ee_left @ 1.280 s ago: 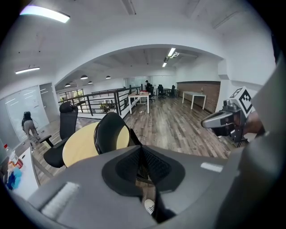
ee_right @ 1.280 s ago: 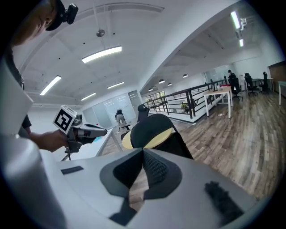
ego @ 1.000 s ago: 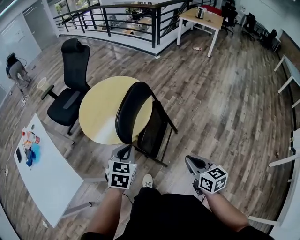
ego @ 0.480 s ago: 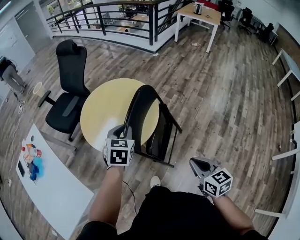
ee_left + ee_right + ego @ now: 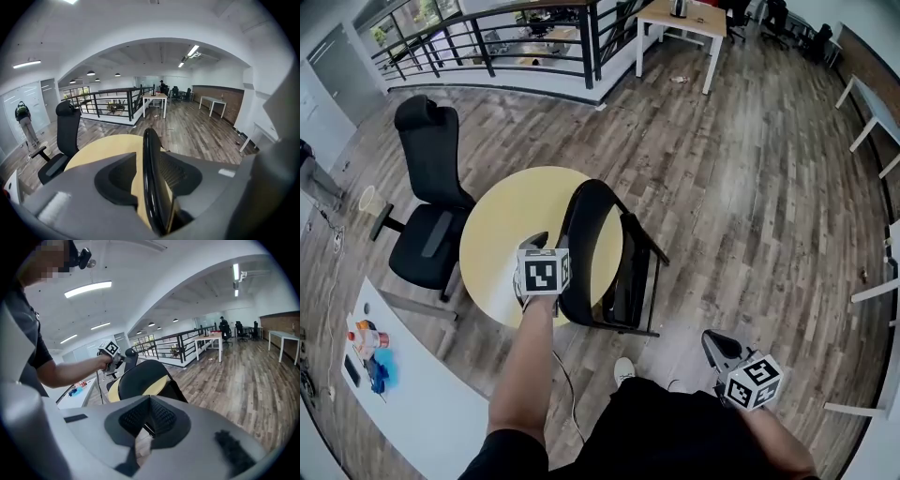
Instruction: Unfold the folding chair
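Observation:
The black folding chair (image 5: 630, 272) stands folded on the wood floor, against the round yellow table (image 5: 502, 234). My left gripper (image 5: 551, 246) is at the top of the chair's curved backrest (image 5: 147, 145). Its jaws have just been opening, and in the left gripper view the backrest's thin edge stands between them. A gap shows beside the left pad (image 5: 117, 180). My right gripper (image 5: 714, 342) hangs low at the right, near my body, shut and empty, well short of the chair. In the right gripper view the chair (image 5: 140, 373) lies ahead of the right gripper (image 5: 149, 416), with the left gripper (image 5: 110, 352) at its top.
A black office chair (image 5: 431, 187) stands left of the round table. A white table (image 5: 412, 394) with small items is at the lower left. A black railing (image 5: 534, 37) and a desk (image 5: 684, 23) lie far ahead. My shoe (image 5: 623, 370) is just behind the chair's legs.
My left gripper has travelled forward from beside my body to the chair's backrest top and its jaws have opened around it. The right gripper drifted slightly down and right.

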`<state>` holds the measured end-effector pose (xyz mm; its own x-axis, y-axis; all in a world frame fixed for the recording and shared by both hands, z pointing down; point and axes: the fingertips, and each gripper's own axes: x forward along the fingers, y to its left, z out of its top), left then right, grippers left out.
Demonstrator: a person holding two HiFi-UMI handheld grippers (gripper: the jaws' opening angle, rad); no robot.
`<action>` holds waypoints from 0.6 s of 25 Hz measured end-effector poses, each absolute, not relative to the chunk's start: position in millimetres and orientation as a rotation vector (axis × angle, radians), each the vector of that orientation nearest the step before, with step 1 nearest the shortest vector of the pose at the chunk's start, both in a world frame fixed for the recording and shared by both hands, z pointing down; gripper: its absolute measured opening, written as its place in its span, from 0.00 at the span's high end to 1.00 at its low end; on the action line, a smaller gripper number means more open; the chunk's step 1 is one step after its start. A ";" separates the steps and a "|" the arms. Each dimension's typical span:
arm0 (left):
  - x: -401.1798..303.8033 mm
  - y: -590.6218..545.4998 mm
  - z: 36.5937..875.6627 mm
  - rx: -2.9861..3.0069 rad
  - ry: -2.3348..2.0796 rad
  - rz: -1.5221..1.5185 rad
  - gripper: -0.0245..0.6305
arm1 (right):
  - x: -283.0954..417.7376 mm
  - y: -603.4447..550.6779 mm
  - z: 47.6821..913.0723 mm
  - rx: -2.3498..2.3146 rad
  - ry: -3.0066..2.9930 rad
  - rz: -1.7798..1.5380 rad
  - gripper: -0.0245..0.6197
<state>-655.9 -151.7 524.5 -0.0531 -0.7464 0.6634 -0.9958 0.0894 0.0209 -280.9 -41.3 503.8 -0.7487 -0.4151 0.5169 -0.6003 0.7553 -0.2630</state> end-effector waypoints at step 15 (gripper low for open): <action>-652.9 -199.7 605.6 1.644 -1.612 0.702 0.67 | -269.0 -48.0 512.1 0.900 -2.470 0.601 0.96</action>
